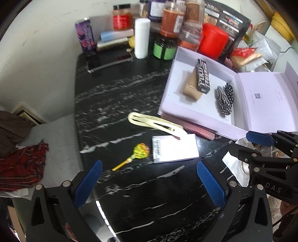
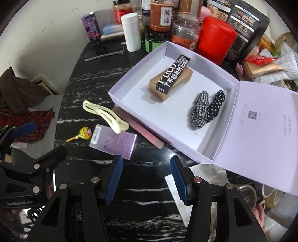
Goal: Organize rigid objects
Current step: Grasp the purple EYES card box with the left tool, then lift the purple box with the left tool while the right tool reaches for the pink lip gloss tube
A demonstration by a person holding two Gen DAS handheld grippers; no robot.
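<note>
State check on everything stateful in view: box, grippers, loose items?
lilac box: lid open, holding cartons and hair ties
left gripper: open, empty
right gripper: open, empty
hair clip: on table, outside box
lollipop: wrapped, on table
purple card box: flat on table

Bare marble tabletop (image 2: pixel 149 214) ahead — jars (image 2: pixel 160 16) crowding far edge
</note>
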